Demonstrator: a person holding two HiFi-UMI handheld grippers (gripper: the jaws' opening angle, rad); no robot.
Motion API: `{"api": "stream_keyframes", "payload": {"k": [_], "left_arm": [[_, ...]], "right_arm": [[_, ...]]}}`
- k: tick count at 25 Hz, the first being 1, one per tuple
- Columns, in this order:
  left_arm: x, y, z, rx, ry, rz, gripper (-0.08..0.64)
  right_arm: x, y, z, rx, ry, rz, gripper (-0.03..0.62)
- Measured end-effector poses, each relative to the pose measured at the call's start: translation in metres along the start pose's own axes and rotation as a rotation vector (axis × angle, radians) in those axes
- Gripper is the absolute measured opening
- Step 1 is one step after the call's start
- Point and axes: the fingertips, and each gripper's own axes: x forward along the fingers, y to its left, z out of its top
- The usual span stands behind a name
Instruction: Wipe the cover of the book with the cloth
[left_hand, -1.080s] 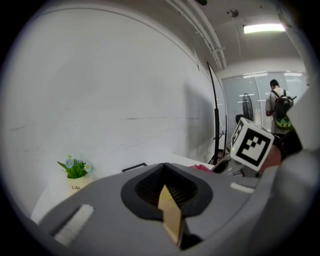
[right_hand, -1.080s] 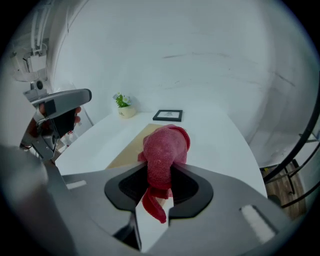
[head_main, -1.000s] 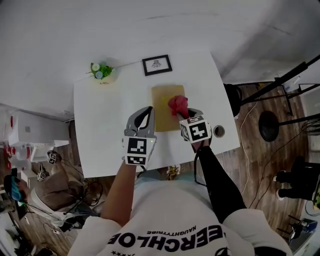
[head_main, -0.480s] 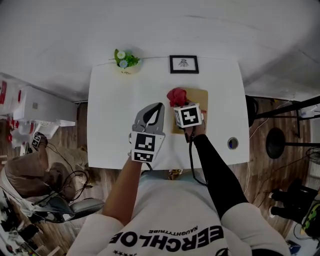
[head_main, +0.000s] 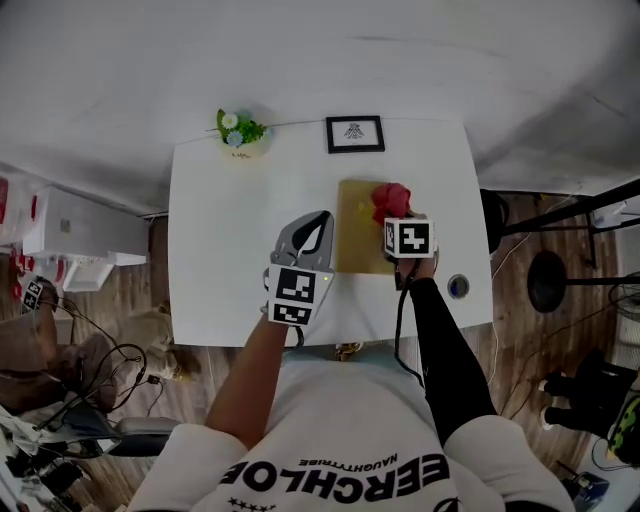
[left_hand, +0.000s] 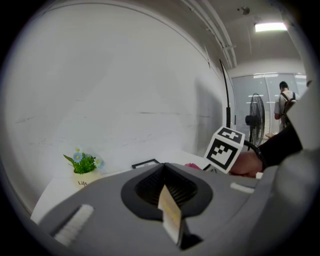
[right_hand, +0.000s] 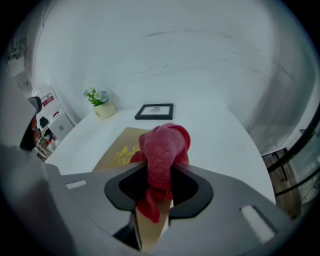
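Note:
A tan book (head_main: 358, 240) lies flat on the white table (head_main: 220, 230), its cover bearing a yellow mark (right_hand: 123, 152). My right gripper (head_main: 393, 218) is shut on a bunched red cloth (head_main: 391, 200) that rests on the book's far right part. In the right gripper view the cloth (right_hand: 165, 144) bulges out between the jaws over the book (right_hand: 112, 161). My left gripper (head_main: 321, 217) is shut and holds nothing, just left of the book's left edge. In the left gripper view, the left gripper (left_hand: 164, 167) faces the wall, with the right gripper's marker cube (left_hand: 224, 149) beside it.
A small potted plant (head_main: 237, 131) and a black picture frame (head_main: 354, 134) stand at the table's far edge. A small round object (head_main: 458, 286) sits near the table's front right corner. Stands and cables crowd the floor to the right (head_main: 560, 270).
The right gripper swept the cloth from the book's right side to its far left corner and back to the right. The left gripper stayed by the book's left edge.

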Motion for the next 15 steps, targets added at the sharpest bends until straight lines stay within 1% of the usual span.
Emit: {"api": "stream_keyframes", "payload": {"k": [3,5,7,9,11,13,15], "left_arm": [[0.004,-0.008,0.0,0.0,0.002,-0.017,0.057],[0.005,-0.011,0.001,0.001,0.003,-0.02,0.057],[0.005,-0.012,0.001,0.001,0.004,-0.016,0.057],[0.004,-0.011,-0.001,-0.004,0.006,-0.009,0.057],[0.002,-0.007,-0.003,-0.011,0.01,0.001,0.057],[-0.002,-0.004,-0.004,-0.015,0.012,0.014,0.057],[-0.006,-0.002,-0.004,-0.016,0.012,0.027,0.057]], "right_arm": [[-0.003,-0.018,-0.004,0.036,-0.002,-0.017,0.106],[-0.006,-0.02,-0.002,0.052,-0.01,-0.002,0.107],[-0.014,-0.014,0.005,0.074,-0.041,0.029,0.107],[-0.022,0.004,0.011,0.086,-0.075,0.078,0.107],[-0.026,0.032,0.013,0.071,-0.085,0.137,0.107],[-0.025,0.064,0.01,0.032,-0.069,0.195,0.107],[-0.02,0.093,0.001,-0.019,-0.026,0.242,0.107]]}}
